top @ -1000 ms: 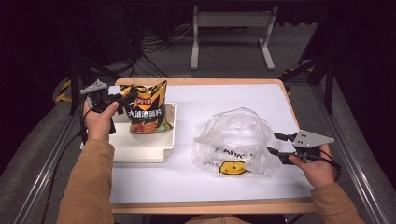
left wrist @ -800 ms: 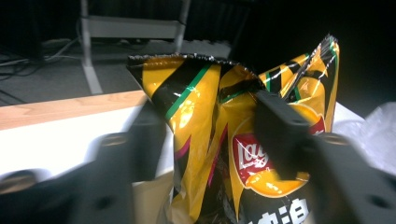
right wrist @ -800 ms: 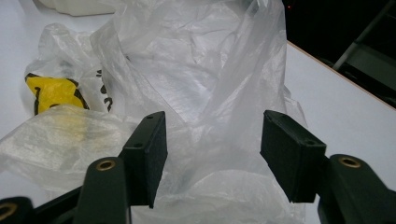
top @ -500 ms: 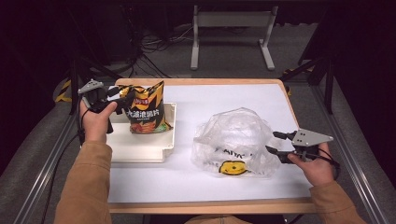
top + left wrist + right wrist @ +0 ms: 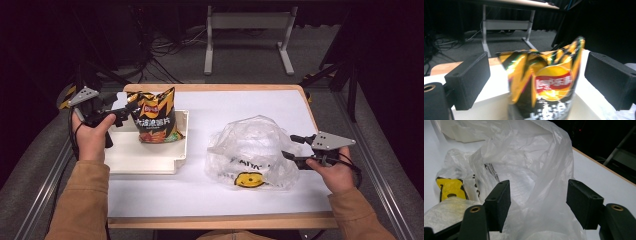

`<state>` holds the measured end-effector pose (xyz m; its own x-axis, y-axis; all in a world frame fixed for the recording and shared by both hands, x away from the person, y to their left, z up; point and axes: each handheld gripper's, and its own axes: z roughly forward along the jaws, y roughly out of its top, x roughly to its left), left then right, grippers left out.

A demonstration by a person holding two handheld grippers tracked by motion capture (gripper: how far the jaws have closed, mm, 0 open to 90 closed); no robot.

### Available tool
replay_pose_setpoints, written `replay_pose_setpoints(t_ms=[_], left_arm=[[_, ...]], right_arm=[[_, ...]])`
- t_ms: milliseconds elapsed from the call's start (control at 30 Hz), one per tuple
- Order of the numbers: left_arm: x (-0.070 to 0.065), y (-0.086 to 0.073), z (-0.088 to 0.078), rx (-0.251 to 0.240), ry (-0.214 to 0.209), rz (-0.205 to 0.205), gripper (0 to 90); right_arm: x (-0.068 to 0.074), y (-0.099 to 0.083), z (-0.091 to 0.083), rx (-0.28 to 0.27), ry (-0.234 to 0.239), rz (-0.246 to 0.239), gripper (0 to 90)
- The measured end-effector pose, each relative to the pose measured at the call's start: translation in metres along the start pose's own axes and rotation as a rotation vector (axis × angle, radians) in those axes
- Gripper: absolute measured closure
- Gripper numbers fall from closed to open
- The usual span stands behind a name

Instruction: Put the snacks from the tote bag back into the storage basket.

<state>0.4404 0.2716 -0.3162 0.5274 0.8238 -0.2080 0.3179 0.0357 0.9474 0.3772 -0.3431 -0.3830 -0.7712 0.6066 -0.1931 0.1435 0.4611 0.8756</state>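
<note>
A yellow-and-black chip bag (image 5: pixel 156 117) (image 5: pixel 549 85) stands upright in a shallow white tray (image 5: pixel 145 160) on the table's left side. My left gripper (image 5: pixel 127 107) (image 5: pixel 536 77) is at the bag's upper left edge. Its jaws have just been opening and now stand wide, with the bag's top between the pads and untouched. A crumpled clear plastic bag (image 5: pixel 250 150) (image 5: pixel 529 165) with a yellow smiley print lies at the right. My right gripper (image 5: pixel 291 147) (image 5: pixel 539 200) is at its right edge. Those jaws have just been opening too, with loose film between them.
The white tabletop (image 5: pixel 210 200) has a wooden rim. On the dark floor beyond the far edge stand a grey metal frame (image 5: pixel 247 30) and some cables (image 5: pixel 165 50). Bare table lies between the tray and the plastic bag.
My left gripper's jaws have opened and let go of the chip bag, and the hand has drawn slightly back and up. The right jaws have spread a little wider.
</note>
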Motion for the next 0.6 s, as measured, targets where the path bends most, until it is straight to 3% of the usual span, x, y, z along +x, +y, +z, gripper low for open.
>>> replay_pose_setpoints(t_ms=[367, 600], left_arm=[[-0.037, 0.006, -0.024, 0.006, -0.064, 0.08, 7.1], [-0.065, -0.002, -0.038, 0.055, -0.134, 0.158, 7.1]], right_arm=[[-0.003, 0.005, 0.003, -0.019, 0.024, 0.024, 36.1], [-0.003, 0.005, -0.002, -0.03, 0.024, 0.038, 35.2]])
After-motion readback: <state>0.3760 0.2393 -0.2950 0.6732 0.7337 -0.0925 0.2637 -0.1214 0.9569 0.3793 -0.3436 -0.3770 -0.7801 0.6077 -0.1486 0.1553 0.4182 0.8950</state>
